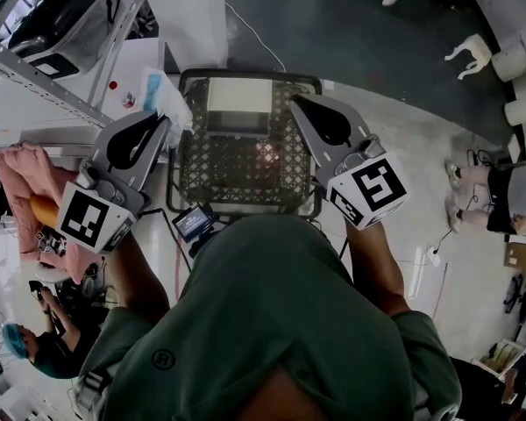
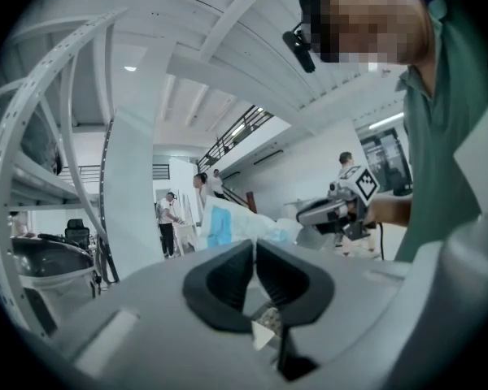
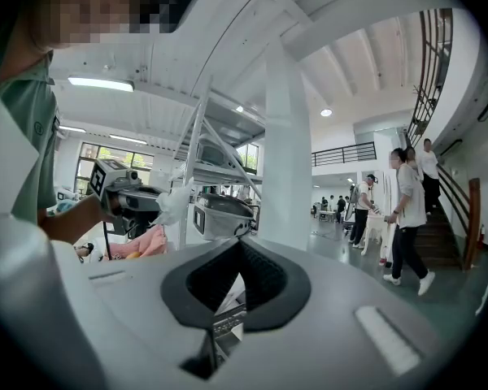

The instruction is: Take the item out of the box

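Removal step, late stage. We see the left gripper (image 1: pixel 160 123) clamped on a white-and-blue packet (image 1: pixel 167 102), held just outside the left rim of the black lattice crate (image 1: pixel 245 75). The right gripper (image 1: pixel 298 105) hovers over the right rim, jaws together and empty. We judge that the next move is to carry the packet clear and set it down.

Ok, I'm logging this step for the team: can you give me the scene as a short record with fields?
Left claw: shut on a white and blue plastic packet
Right claw: shut, nothing in it
Crate: black lattice, between the two claws
In crate: a pale box at the far end
Packet position: by the crate's far left corner, outside its rim
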Motion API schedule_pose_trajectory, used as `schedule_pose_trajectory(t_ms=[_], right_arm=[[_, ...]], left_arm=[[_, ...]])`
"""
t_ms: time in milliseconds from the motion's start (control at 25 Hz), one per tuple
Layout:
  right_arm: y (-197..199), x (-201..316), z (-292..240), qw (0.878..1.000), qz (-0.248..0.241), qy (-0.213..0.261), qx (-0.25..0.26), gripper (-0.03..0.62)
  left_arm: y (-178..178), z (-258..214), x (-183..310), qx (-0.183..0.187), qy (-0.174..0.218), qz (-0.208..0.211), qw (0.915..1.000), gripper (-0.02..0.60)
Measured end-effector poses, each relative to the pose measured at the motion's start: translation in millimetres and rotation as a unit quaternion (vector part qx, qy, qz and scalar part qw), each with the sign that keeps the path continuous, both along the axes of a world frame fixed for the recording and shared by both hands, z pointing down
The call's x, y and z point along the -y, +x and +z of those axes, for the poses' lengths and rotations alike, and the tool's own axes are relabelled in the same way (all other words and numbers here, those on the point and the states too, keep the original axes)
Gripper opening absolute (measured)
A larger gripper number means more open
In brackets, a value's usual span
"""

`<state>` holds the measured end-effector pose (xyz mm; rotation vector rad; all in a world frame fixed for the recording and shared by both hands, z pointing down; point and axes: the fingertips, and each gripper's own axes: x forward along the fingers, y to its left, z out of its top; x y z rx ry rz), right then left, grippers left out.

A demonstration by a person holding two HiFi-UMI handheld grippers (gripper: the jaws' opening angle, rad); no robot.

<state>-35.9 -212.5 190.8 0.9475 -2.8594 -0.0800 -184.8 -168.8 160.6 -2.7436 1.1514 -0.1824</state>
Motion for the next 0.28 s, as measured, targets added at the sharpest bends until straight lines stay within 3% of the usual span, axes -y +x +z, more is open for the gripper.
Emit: schedule_pose_trajectory(t_ms=[280], right_arm=[[-3.9,5.7,2.8,1.0,0.0,-0.003,0.0,0.005]], left_arm=[[-4.3,6.1,5.9,0.005,-0.008,-0.002,1.0,0.011]])
